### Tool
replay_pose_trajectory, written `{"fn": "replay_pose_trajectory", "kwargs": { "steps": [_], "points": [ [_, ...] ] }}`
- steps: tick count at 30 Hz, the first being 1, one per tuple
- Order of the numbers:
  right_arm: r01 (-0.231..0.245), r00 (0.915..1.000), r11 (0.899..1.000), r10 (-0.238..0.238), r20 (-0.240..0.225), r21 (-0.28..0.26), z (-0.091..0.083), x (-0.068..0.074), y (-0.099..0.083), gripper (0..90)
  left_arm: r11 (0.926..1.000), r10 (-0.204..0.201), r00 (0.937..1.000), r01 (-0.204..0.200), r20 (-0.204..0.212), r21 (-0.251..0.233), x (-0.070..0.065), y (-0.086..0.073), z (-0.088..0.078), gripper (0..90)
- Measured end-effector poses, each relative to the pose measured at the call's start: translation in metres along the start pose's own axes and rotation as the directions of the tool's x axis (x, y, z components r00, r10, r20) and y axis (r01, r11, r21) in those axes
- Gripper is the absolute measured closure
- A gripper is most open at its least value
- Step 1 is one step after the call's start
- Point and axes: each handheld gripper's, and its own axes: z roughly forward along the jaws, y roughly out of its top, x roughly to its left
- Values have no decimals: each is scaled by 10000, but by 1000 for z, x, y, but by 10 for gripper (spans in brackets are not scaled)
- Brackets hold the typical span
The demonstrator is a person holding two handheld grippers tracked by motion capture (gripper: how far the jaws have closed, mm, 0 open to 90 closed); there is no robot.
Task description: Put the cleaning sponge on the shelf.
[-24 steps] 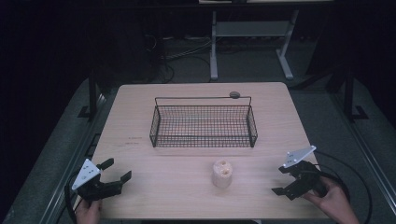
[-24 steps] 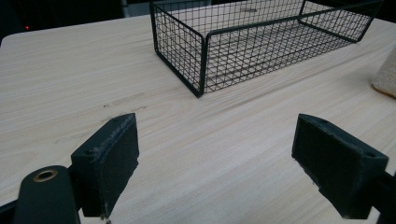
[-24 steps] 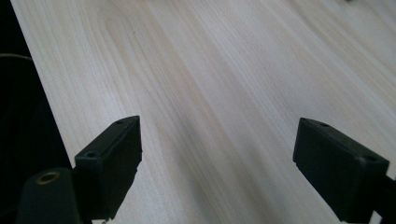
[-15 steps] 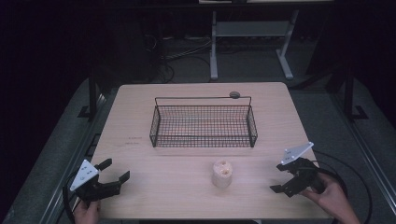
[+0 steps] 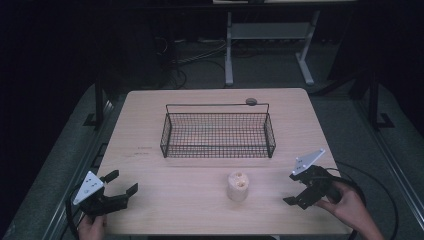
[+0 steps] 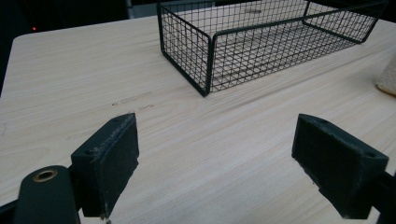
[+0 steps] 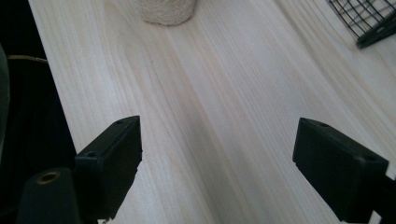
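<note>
A beige cylinder with two holes in its top (image 5: 238, 186) stands upright on the light wooden table (image 5: 180, 200), in front of an empty black wire basket (image 5: 217, 131). My left gripper (image 5: 122, 182) sits open near the front left corner, far from both. In the left gripper view its jaws stand wide apart over bare wood (image 6: 215, 163), with the basket (image 6: 261, 42) ahead and the cylinder (image 6: 387, 77) at the right edge. My right gripper (image 5: 295, 190) is open to the right of the cylinder, not touching it. The right gripper view has the cylinder's base (image 7: 166, 9) at the top.
A small dark round object (image 5: 251, 101) lies behind the basket near the table's far edge. A corner of the basket (image 7: 373, 21) appears in the right gripper view. Cables trail off the table's right side (image 5: 370, 180). Dark floor and a white stand (image 5: 230, 50) lie beyond.
The right gripper has edged left toward the beige cylinder. The left gripper has barely shifted. Both stay open.
</note>
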Motion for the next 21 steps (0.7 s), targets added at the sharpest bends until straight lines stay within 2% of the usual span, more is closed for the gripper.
{"fn": "replay_pose_trajectory", "kwargs": {
  "steps": [7,21],
  "points": [
    [337,9994,9994,-337,16,125,-2,2,11,151,10000,-12,10000,12,2,-3,0,0,0,141],
    [619,9980,9973,-613,-160,389,0,2,29,150,10000,-1,10000,1,18,1,2,0,-1,141]
  ]
}}
